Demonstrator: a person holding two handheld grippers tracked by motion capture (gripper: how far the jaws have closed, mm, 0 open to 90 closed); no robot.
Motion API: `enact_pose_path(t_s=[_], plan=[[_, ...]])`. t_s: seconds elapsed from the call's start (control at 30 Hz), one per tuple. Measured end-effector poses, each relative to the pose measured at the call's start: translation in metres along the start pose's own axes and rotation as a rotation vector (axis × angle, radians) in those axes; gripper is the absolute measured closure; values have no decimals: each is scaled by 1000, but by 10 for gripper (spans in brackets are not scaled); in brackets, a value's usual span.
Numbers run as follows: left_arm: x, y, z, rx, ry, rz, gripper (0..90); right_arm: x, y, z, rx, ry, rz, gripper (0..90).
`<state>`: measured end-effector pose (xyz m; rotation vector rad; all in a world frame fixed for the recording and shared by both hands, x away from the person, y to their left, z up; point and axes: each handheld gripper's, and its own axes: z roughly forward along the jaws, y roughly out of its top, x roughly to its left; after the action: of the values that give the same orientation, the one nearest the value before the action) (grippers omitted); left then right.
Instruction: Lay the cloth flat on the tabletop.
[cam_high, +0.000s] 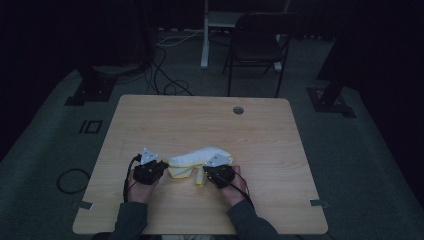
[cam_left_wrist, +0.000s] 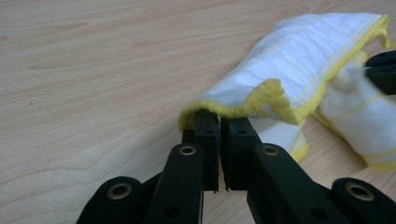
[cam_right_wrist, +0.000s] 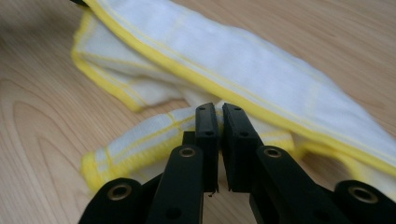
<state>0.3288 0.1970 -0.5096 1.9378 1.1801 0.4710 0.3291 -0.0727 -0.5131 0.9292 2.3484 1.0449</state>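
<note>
A white cloth with a yellow hem (cam_high: 200, 156) lies bunched on the wooden table (cam_high: 200, 120), near the front edge and between my two hands. My left gripper (cam_high: 161, 167) is at the cloth's left end. In the left gripper view its jaws (cam_left_wrist: 219, 119) are shut, with the tips pinching the yellow hem of the cloth (cam_left_wrist: 299, 60), which drapes over them. My right gripper (cam_high: 205, 173) is at the cloth's right end. Its jaws (cam_right_wrist: 219, 111) are shut on a folded edge of the cloth (cam_right_wrist: 233, 60).
A round cable hole (cam_high: 238, 110) sits at the table's far side. Beyond the table stand a dark folding chair (cam_high: 257, 45) and a white post, with cables on the floor. The right gripper's tip (cam_left_wrist: 385, 70) pokes in at the edge of the left gripper view.
</note>
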Motion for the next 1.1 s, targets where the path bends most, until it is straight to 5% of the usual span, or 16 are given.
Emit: enact_pose_path(t_s=[0.53,1.1], plan=[[16,12,-2,-22,9,-30,872,-50,-23,-32,6,-94,68,860],[28,20,-1,-16,28,-34,878,-72,-35,-45,3,-134,120,862]])
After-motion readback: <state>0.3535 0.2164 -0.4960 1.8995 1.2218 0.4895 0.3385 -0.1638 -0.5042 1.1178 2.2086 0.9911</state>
